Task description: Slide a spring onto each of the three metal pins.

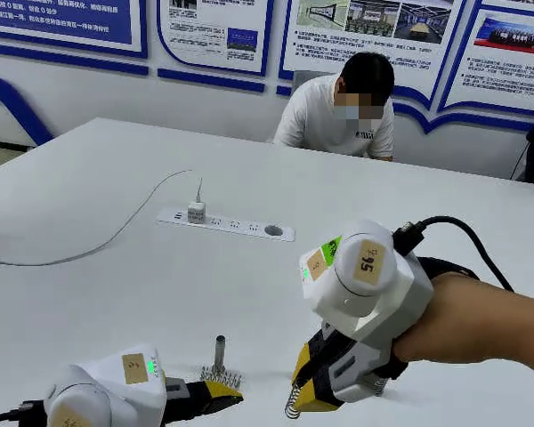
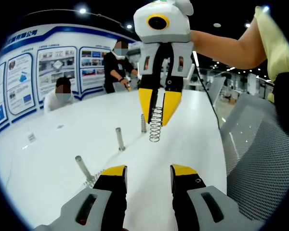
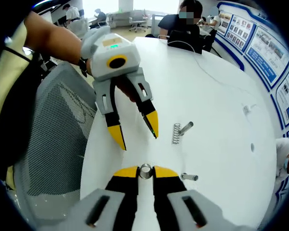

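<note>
Now, the left hand-held gripper (image 2: 148,171) is low over the bench (image 2: 48,144), jaws wide apart, nothing between them. Just ahead of it the near pin (image 2: 83,167) stands upright, with a loose spring (image 2: 95,177) lying at its foot. Next comes the mid pin (image 2: 119,138), upright and bare. Then the far pin (image 2: 143,123), which looks ribbed; can't tell if a spring sits on it. Right of the pins, the right hand-held gripper (image 2: 156,117) hangs above the bench, tips down. It is clamped on a spring (image 2: 155,132) that dangles below its tips, off the bench, near the far pin. In the right gripper view that spring shows end-on as a ring between narrow jaws.
</note>
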